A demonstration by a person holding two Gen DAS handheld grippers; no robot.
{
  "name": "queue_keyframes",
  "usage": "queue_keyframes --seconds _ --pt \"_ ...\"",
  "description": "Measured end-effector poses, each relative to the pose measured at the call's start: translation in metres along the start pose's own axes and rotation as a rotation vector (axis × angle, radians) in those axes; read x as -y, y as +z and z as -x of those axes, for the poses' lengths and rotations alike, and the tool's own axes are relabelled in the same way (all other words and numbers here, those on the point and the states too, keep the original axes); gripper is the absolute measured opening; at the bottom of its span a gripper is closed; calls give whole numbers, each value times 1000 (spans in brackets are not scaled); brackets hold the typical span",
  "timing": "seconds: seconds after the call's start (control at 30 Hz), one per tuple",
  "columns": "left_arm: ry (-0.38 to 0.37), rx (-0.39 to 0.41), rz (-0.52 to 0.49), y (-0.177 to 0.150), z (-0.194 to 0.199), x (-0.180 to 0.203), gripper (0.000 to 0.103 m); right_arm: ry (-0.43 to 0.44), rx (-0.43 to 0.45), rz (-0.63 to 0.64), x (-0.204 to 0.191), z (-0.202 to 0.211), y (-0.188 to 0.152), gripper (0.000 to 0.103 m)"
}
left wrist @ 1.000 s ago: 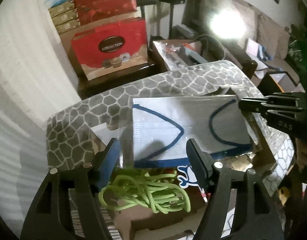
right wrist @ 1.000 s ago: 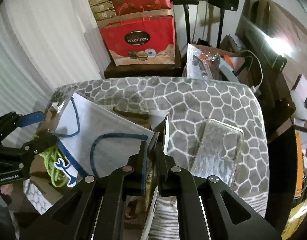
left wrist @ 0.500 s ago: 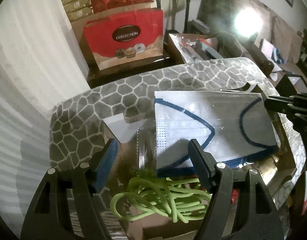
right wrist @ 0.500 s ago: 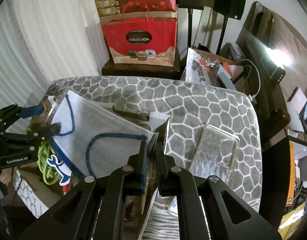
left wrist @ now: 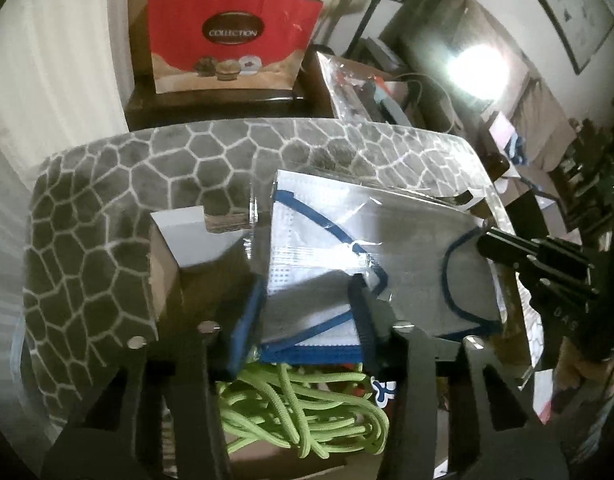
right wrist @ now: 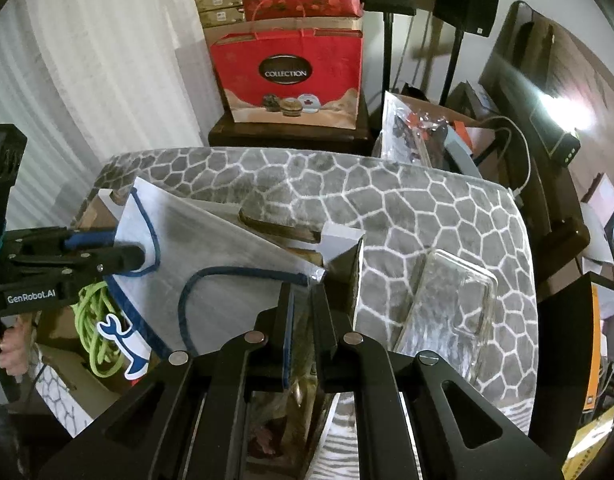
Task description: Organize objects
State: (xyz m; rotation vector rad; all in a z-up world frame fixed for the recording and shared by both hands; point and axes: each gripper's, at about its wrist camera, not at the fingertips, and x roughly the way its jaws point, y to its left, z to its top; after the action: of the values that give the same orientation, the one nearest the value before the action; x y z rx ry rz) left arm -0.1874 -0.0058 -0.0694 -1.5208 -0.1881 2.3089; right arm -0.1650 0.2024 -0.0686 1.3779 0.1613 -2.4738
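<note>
The left gripper [left wrist: 307,292] has come in closer to the packed face mask [left wrist: 387,240], and its fingers now sit on each side of the pack's near edge with a gap between them. They are apart, and it is hard to tell if they touch the pack. The right gripper [right wrist: 303,292] is pinched tight on the far corner of the face mask [right wrist: 227,256], holding it up. The mask is white with blue trim and loops, inside a clear wrapper. It hangs over an open cardboard box [left wrist: 167,264]. In the box lies a green cord [left wrist: 307,408]. The box sits on a gray blanket [right wrist: 387,200] with white lines. A clear plastic tray [right wrist: 447,304] lies on the blanket, right of the right gripper. A red gift bag [right wrist: 287,76] stands behind.
</note>
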Motion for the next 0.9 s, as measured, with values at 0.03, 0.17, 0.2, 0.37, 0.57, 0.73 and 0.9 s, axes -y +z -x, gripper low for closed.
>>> queue_keyframes --seconds 0.03,0.17,0.2,0.37,0.57,0.73,0.9 --pt "-16 -4 5 0 1 -1 26 -3 2 -1 0 0 0 8" --pt "-39 13 9 -3 10 0 13 34 12 -31 3 3 3 8" --pt "-52 21 11 -4 13 0 12 47 17 -40 4 5 4 8" --pt "-63 63 13 -10 40 5 6 65 24 -40 5 12 5 8" --pt "-19 55 -10 -30 61 7 6 64 27 -23 5 20 4 9" --pt "73 33 -7 -48 57 -1 14 65 8 -21 6 19 3 31" --pt "24 56 -2 -58 68 -7 41 97 55 -84 23 42 4 38"
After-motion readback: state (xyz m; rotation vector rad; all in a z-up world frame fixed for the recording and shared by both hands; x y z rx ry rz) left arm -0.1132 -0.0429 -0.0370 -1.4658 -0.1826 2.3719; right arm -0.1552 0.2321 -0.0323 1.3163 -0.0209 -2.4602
